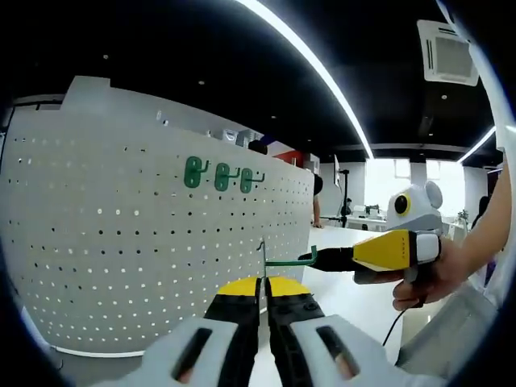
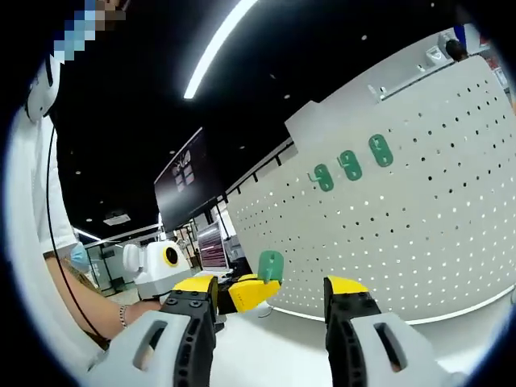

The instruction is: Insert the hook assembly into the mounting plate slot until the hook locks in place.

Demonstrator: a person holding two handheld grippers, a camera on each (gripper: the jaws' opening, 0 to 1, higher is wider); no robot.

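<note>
Your left claw (image 1: 263,310) pinched 1 green hook (image 1: 284,260), its plate edge-on and hard to read, before the pegboard (image 1: 121,242) bearing 3 hooks (image 1: 222,175), while your right claw (image 2: 270,310) stood wide.

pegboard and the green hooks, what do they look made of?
Pegboard: looks like white painted sheet metal or plastic; smooth matte face, even rows of punched holes. Which one, I cannot tell.
Three mounted green hooks: glossy green plates, likely moulded plastic or coated metal.
Held hook: thin green rod, probably coated wire, pinched in the left gripper.

Ceiling air vent (image 1: 446,53); dark wall screen (image 2: 184,187).
</note>
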